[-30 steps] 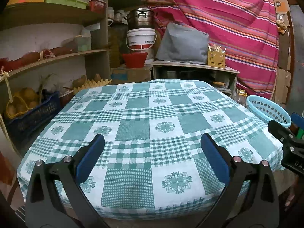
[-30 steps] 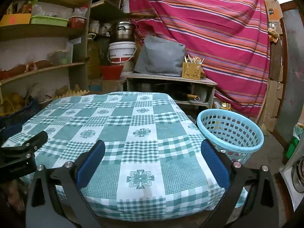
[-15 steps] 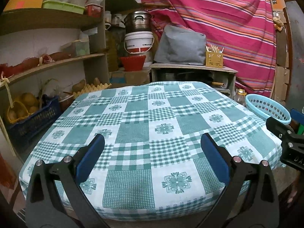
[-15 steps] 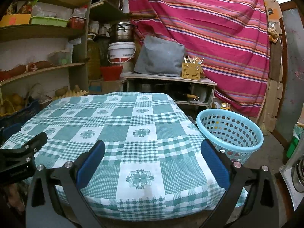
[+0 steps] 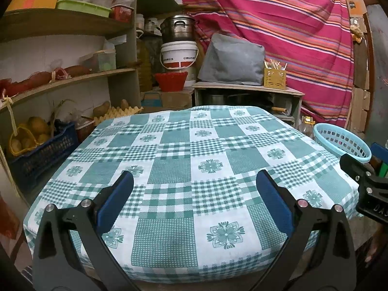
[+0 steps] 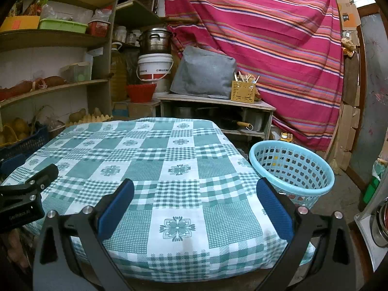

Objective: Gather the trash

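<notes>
No trash shows on the table [image 5: 169, 242] in either view; the green checked cloth [image 6: 150, 145] lies bare from edge to edge. The only sign of trash is inside the basket [image 6: 294, 189], where a few small coloured bits show through the holes, too small for me to name.

That basket is pale blue plastic, round, pierced all over, standing upright on the floor just beside the table's right edge, at the right of the right-wrist frame and far right of the left-wrist one [image 5: 344, 143]. I judge it sits there so things can be dropped straight off the table into it.

My right gripper [image 6: 195, 194] hangs at the bottom of its frame over the near table edge, blue pads [image 6: 116, 206] spread wide, holding nothing. My left gripper [image 5: 194, 194] does the same, pads [image 5: 115, 200] wide and empty. Each gripper's black body shows at the side of the other's frame, so I hold them side by side. The collecting looks finished, as far as I can judge.
</notes>
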